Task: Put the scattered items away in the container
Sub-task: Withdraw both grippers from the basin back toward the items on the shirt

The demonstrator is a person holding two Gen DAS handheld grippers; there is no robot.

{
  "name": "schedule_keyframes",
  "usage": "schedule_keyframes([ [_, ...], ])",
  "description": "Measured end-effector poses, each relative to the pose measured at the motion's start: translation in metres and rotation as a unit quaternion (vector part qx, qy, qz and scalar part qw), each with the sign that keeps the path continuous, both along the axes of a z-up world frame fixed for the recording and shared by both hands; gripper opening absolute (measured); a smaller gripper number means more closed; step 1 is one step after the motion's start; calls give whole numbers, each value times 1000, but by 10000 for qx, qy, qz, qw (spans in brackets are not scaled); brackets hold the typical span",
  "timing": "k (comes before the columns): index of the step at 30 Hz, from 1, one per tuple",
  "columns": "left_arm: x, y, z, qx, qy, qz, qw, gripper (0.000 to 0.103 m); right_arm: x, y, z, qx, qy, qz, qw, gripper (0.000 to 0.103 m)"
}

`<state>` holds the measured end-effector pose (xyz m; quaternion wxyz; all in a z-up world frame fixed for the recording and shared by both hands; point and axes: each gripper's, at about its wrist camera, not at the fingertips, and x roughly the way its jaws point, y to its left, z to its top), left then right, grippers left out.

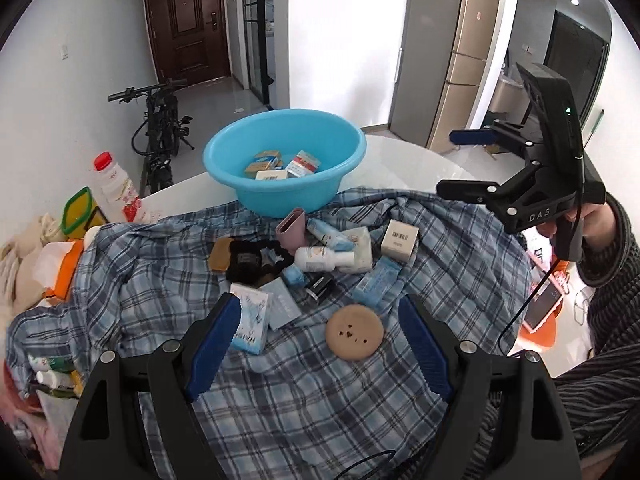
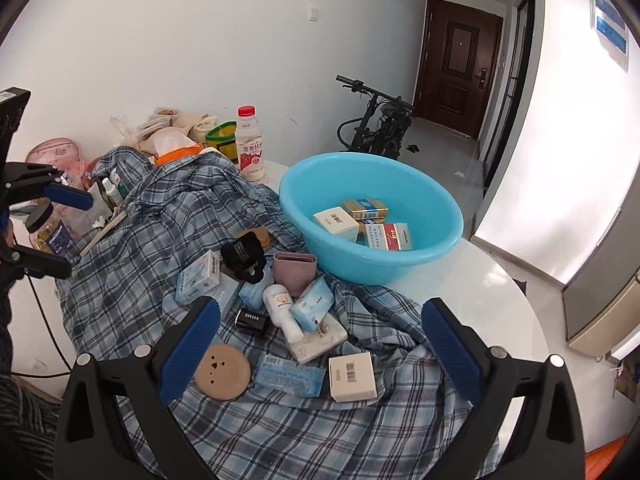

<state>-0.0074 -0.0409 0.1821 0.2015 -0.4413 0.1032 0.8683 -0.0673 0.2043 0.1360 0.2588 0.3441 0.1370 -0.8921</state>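
A light blue basin (image 1: 344, 148) (image 2: 440, 204) stands at the far side of the table with several small boxes inside. A pile of scattered items lies on a plaid shirt (image 1: 160, 272) (image 2: 140, 280): a round tan disc (image 1: 354, 332) (image 2: 222, 372), a beige barcode box (image 1: 399, 240) (image 2: 353, 377), a white bottle (image 1: 320, 258) (image 2: 282, 308), a mauve case (image 1: 291, 229) (image 2: 295, 270), blue packets and a black scrunchie (image 1: 250, 260). My left gripper (image 1: 320, 338) is open above the near pile, empty. My right gripper (image 2: 320, 354) is open above the pile, empty; it also shows in the left wrist view (image 1: 464, 162).
A red-capped drink bottle (image 1: 116, 188) (image 2: 250, 144), a green-rimmed container (image 1: 78, 212), tissues and bags crowd the table's left side. A bicycle (image 1: 160, 132) stands beyond the table. The white tabletop (image 2: 480, 300) shows right of the shirt.
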Motion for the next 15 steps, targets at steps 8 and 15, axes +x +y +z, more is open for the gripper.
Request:
schedule_keyframes([
  [8,63,-4,-42,-532,-86,-41,9985,89,46,6,-37,16,135,115,9998,102],
  [15,33,35,-127,-257,952,195,9949,89,77,2,-92,-179,1324,-302,9906,102],
])
